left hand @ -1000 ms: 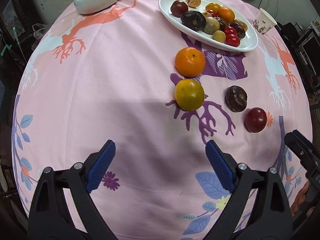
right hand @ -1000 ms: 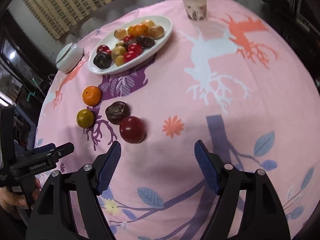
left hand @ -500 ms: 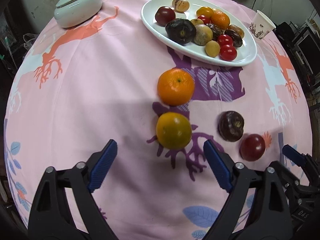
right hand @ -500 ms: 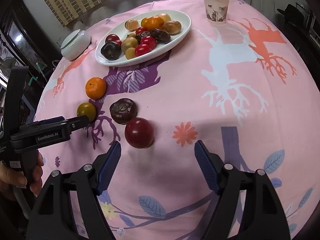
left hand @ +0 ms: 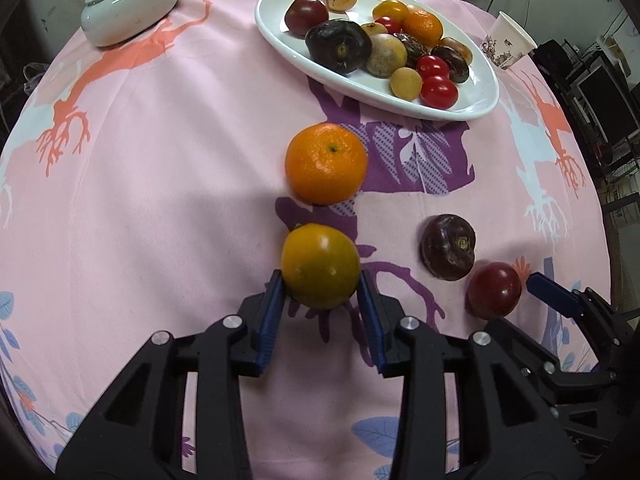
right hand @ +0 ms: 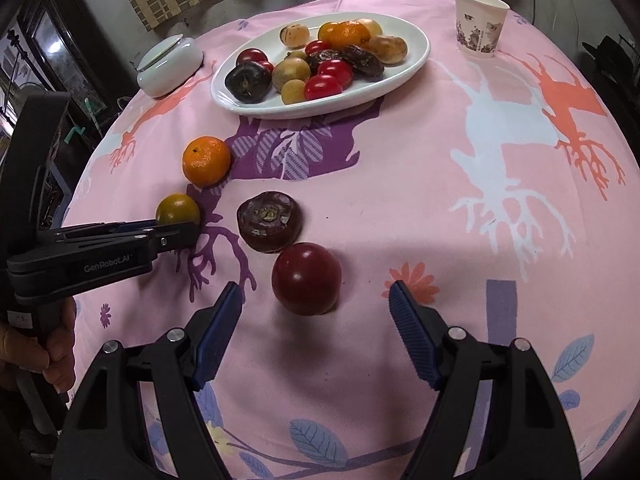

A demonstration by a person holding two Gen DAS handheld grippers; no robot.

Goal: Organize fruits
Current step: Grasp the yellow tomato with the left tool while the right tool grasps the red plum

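Note:
A yellow-green citrus (left hand: 320,266) lies on the pink cloth, and my left gripper (left hand: 321,280) is closing on it with both blue pads against its sides. In the right wrist view the same citrus (right hand: 177,209) shows behind the left gripper (right hand: 176,236). An orange mandarin (left hand: 326,163) lies just beyond it. A dark purple fruit (right hand: 269,222) and a dark red plum (right hand: 306,278) sit to the right. My right gripper (right hand: 315,292) is open, with the plum just ahead of its fingertips. The white oval plate (right hand: 404,68) at the far side holds several fruits.
A white lidded dish (left hand: 128,6) stands at the far left and a paper cup (right hand: 480,22) at the far right. A hand (right hand: 56,356) holds the left gripper's handle. The round table drops away on all sides.
My left gripper moved forward over the yellow-green citrus and its jaws came together onto it. My right gripper moved closer to the red plum and stayed open.

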